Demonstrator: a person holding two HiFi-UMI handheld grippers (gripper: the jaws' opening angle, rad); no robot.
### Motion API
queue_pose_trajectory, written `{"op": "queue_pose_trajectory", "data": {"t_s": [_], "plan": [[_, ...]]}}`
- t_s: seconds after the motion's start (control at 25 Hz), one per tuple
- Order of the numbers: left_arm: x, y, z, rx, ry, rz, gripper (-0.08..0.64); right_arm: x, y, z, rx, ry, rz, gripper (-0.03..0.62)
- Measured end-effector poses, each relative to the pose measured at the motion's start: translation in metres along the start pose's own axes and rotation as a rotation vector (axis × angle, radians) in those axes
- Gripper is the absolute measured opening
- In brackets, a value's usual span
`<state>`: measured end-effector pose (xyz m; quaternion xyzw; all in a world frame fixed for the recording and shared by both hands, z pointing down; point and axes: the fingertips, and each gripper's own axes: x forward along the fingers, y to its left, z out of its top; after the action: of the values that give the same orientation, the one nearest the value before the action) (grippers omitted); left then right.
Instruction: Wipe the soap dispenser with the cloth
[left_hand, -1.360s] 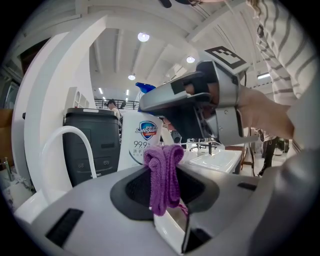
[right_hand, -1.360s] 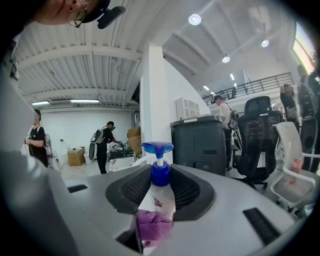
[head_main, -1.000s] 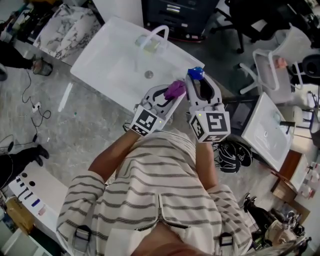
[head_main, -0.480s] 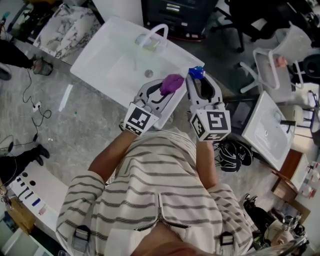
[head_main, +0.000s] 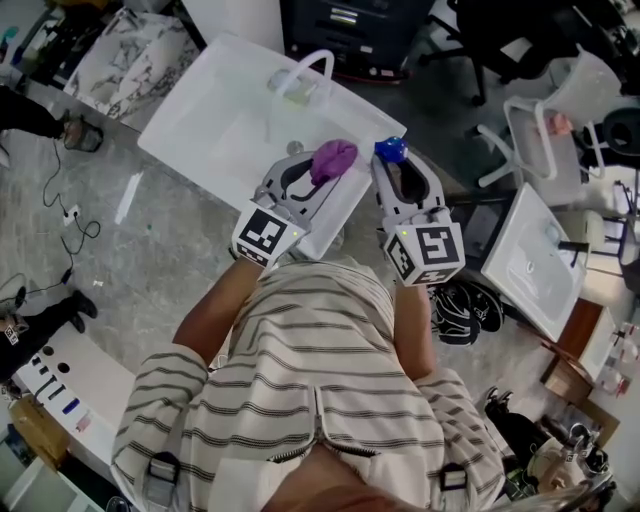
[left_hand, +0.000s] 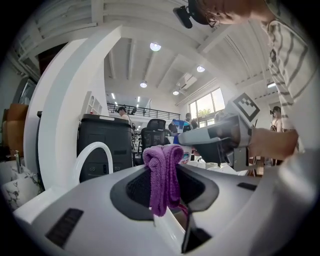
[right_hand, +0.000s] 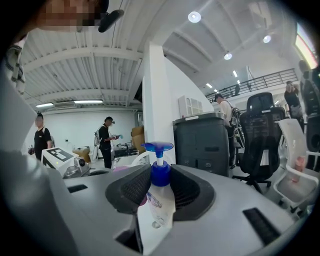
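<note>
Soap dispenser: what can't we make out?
Soap dispenser body: head view, covered by the right hand-held gripper; only the blue pump shows.
Its base: right gripper view, sunk between the jaws.
Label print: too small.
Cloth's lower end: left gripper view, tucked between the left hand-held gripper's jaws.

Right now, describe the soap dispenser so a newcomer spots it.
Find the large white sink with the arched faucet; at its right edge, the right tool grips the soap dispenser, a pale bottle. Its blue pump top sets it apart from the purple cloth.
</note>
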<state>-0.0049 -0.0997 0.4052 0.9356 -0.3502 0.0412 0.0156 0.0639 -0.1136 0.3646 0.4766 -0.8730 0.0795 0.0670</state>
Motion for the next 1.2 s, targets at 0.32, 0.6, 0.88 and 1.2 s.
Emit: {"op": "queue_pose_trajectory", "data": {"t_s": [0.32, 0.6, 0.88, 1.2], "plan": [[-0.001, 0.003, -0.001, 0.037, -0.005, -0.069, 0.12, -0.003, 0.011, -0.005, -0.011, 0.019, 0.093, 0.133], [-0.003, -0.01, -0.001, 0.062, -0.029, -0.172, 0.12, -0.015, 0.017, -0.003, -0.071, 0.011, 0.202, 0.133], [-0.005, -0.017, -0.001, -0.01, -0.053, -0.311, 0.12, -0.026, 0.028, -0.006, -0.11, 0.038, 0.309, 0.133], [-0.008, -0.027, 0.001, 0.003, -0.045, -0.446, 0.119, -0.037, 0.046, -0.009, -0.127, 0.04, 0.409, 0.133]]}}
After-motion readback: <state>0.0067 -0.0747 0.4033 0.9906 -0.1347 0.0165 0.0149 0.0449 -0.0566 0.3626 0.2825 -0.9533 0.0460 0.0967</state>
